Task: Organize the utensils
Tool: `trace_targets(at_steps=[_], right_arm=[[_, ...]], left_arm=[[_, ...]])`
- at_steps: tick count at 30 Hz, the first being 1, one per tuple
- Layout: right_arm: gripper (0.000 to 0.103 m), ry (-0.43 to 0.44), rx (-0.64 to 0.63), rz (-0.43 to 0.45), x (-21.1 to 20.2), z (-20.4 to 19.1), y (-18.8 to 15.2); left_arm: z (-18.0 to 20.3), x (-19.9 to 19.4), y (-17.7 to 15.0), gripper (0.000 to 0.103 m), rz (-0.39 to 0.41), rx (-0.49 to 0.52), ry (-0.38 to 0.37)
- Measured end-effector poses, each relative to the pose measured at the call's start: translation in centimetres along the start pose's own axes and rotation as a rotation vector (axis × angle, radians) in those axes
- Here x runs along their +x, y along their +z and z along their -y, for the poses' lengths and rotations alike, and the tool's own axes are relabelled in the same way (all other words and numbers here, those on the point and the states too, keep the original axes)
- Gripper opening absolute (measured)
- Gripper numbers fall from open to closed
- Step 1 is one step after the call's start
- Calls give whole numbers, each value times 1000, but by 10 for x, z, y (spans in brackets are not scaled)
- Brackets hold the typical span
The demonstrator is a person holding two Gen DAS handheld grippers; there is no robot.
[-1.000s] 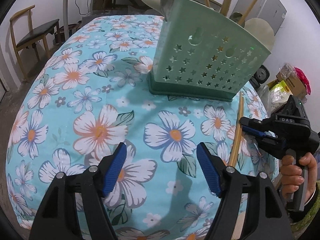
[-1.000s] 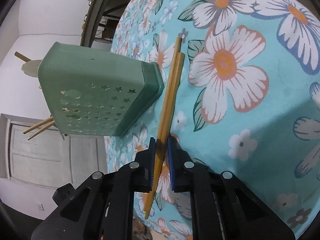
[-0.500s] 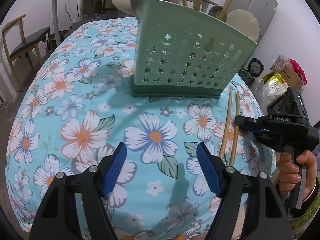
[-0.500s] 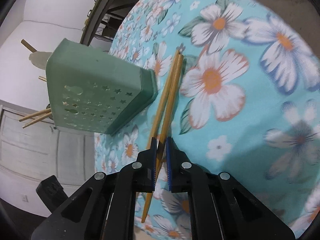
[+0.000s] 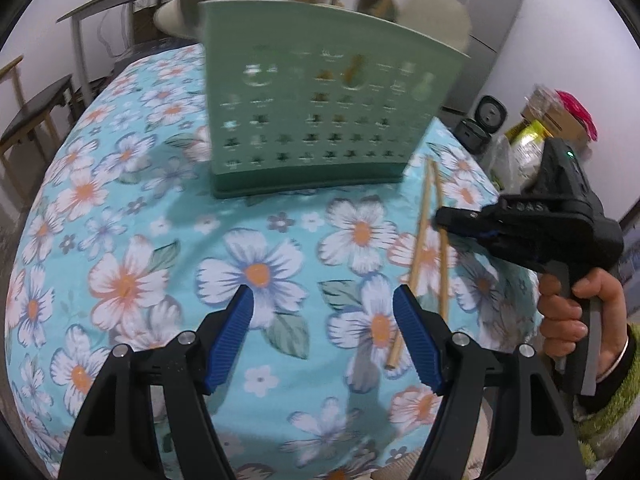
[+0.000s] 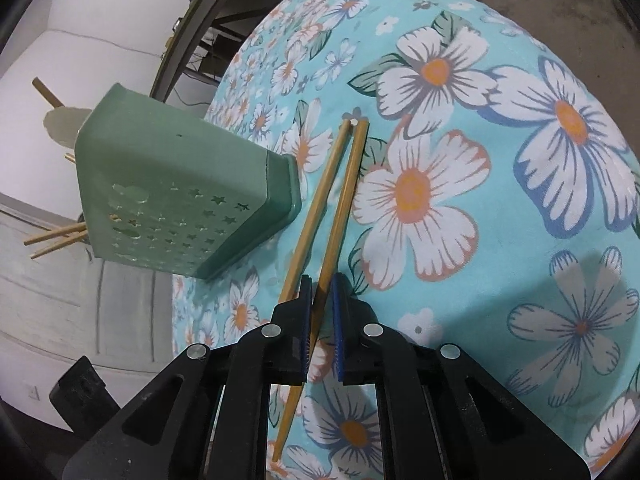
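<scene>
1. Since the earlier frames the two chopsticks (image 5: 430, 236) have spread apart into a narrow V, and the green utensil holder (image 5: 320, 120) now sits more centrally in the left wrist view, blurred by motion.
2. Left wrist view: the left tongs (image 5: 324, 336) hang wide open above the flowered cloth of the desk (image 5: 120, 220), holding nothing. The chopsticks lie on the cloth to the right of them and beyond, just off the holder's right corner. The right tongs (image 5: 444, 216) reach in from the right, held in a hand (image 5: 580, 320), their tip meeting the right chopstick about midway along it.
3. Right wrist view: the right tongs (image 6: 320, 316) are nearly closed, the blue pads (image 6: 337, 320) close on either side of one chopstick (image 6: 340, 208), though whether both pads touch it I cannot tell. The other chopstick (image 6: 312, 216) passes just outside the left pad. Their far tips almost meet near the holder's (image 6: 180, 200) base.
4. Only this view shows the holder's side wall and the sticks (image 6: 52, 240) protruding from its top; only the left view shows the hand.
</scene>
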State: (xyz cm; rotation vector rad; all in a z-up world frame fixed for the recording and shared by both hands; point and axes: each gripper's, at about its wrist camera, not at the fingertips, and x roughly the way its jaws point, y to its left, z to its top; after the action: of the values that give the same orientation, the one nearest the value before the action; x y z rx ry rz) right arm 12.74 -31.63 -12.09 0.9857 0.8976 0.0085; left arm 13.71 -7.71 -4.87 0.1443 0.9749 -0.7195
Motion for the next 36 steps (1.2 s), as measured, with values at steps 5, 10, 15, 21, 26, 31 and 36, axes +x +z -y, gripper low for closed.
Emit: trace_targets(at_steps=[5, 10, 15, 21, 26, 31, 36], right_arm=[[7, -1, -6, 1, -10, 5, -4], [7, -6, 7, 11, -21, 13, -9], [6, -15, 10, 25, -30, 19, -14], [6, -14, 7, 24, -31, 21, -15], [6, -16, -2, 19, -31, 20, -13], [6, -32, -17, 14, -27, 13, -10], [10, -43, -34, 11, -24, 7, -7]], left_arm=[[20, 9, 6, 50, 17, 60, -33], [44, 29, 12, 39, -9, 148, -70], [62, 54, 14, 20, -51, 227, -27], [73, 58, 10, 6, -50, 268, -5], [66, 45, -5, 6, -82, 249, -1], [57, 33, -19, 7, -130, 204, -17], [45, 30, -17, 11, -159, 128, -73]])
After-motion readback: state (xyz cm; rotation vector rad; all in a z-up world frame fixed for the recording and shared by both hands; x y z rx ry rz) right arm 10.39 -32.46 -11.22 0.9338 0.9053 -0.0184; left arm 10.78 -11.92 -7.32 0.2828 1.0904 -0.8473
